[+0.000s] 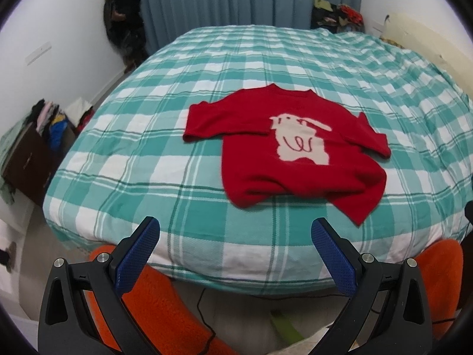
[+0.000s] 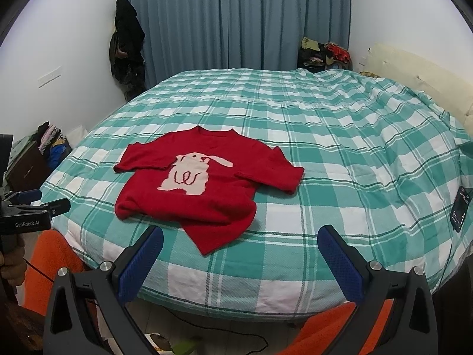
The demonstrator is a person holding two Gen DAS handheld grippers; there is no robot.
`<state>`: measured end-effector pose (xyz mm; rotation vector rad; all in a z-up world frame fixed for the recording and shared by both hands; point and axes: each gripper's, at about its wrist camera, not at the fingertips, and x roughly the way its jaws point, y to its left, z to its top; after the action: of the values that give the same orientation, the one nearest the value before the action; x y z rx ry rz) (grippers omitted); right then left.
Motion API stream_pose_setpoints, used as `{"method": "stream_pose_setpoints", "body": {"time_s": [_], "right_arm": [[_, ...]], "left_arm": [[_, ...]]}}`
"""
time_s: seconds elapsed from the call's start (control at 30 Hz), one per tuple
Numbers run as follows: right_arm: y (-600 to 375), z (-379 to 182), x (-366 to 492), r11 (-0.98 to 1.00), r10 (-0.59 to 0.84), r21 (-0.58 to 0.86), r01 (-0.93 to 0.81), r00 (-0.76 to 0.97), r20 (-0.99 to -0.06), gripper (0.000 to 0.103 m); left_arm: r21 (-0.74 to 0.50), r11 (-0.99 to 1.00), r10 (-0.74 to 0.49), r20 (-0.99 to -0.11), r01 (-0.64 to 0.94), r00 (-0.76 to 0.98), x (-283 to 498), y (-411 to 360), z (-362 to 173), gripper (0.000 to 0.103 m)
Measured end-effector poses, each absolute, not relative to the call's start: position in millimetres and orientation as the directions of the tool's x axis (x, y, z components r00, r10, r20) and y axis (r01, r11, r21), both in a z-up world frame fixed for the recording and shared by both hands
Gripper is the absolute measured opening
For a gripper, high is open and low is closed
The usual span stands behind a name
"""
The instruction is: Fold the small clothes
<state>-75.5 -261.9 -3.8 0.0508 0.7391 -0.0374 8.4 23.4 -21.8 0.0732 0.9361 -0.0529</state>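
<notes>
Red sweater (image 1: 295, 153) flat on checked bed (image 1: 147, 148), both tools (image 1: 235, 238) (image 2: 240, 244) wide apart, empty.

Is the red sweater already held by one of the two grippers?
No, the red sweater lies flat on the checked bedcover, and the right gripper is open and apart from it, like the left gripper.

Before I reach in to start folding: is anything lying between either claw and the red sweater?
Nothing visible. Only bare checked bedspread lies between the open left claw and the red sweater, and between the open right claw and it.
</notes>
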Motion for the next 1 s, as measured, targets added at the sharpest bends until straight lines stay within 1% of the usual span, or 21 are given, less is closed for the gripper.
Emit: {"method": "stream_pose_setpoints", "body": {"time_s": [0.27, 0.6, 0.67, 0.73, 0.77, 0.8, 0.83, 0.87, 0.93, 1.0], "right_arm": [[-264.1, -4.8, -73.9, 0.998, -0.004, 0.048, 0.049, 0.747, -0.665, 0.103], [-262.1, -13.6, -66.7, 0.998, -0.001, 0.05, 0.048, 0.734, -0.679, 0.103], [-263.0, -21.8, -66.1, 0.997, 0.022, 0.068, 0.031, 0.75, -0.661, 0.103], [-266.0, -47.9, -61.7, 0.987, 0.132, 0.153, -0.044, 0.766, -0.629, 0.103], [-268.8, -73.7, -53.7, 0.967, 0.231, 0.234, -0.102, 0.741, -0.631, 0.103], [-270.1, -92.6, -45.7, 0.949, 0.288, 0.289, -0.124, 0.709, -0.644, 0.103], [-271.6, -119.5, -33.2, 0.926, 0.348, 0.356, -0.128, 0.655, -0.67, 0.1], [-273.3, -142.8, -21.5, 0.903, 0.394, 0.413, -0.116, 0.608, -0.689, 0.091], [-278.4, -176.3, 0.1, 0.871, 0.435, 0.486, -0.068, 0.567, -0.699, 0.081], [-285.8, -199.6, 20.1, 0.856, 0.433, 0.517, -0.009, 0.56, -0.706, 0.08]], "left_arm": [[-0.013, 0.998, -0.047, -0.826, 0.064, 0.562, 14.2, 33.5, -32.6, 0.102], [-0.012, 0.991, -0.082, -0.839, 0.133, 0.538, 17.6, 15.7, -42.3, 0.102], [-0.02, 0.988, -0.097, -0.844, 0.15, 0.527, 21.6, 16.0, -53.8, 0.102], [0.001, 0.991, -0.066, -0.863, 0.131, 0.502, 27.7, 20.6, -77.9, 0.102], [0.001, 0.993, -0.055, -0.873, 0.115, 0.485, 29.2, 24.1, -89.0, 0.102], [-0.005, 0.994, -0.055, -0.881, 0.107, 0.471, 29.4, 26.3, -96.3, 0.101], [-0.023, 0.995, -0.064, -0.893, 0.096, 0.445, 29.3, 30.4, -106.1, 0.101], [-0.042, 0.995, -0.076, -0.9, 0.088, 0.43, 28.3, 33.7, -111.5, 0.101], [-0.059, 0.995, -0.09, -0.899, 0.085, 0.428, 24.5, 36.6, -115.5, 0.101], [-0.049, 0.995, -0.084, -0.895, 0.09, 0.438, 22.5, 35.2, -118.6, 0.101]]}}
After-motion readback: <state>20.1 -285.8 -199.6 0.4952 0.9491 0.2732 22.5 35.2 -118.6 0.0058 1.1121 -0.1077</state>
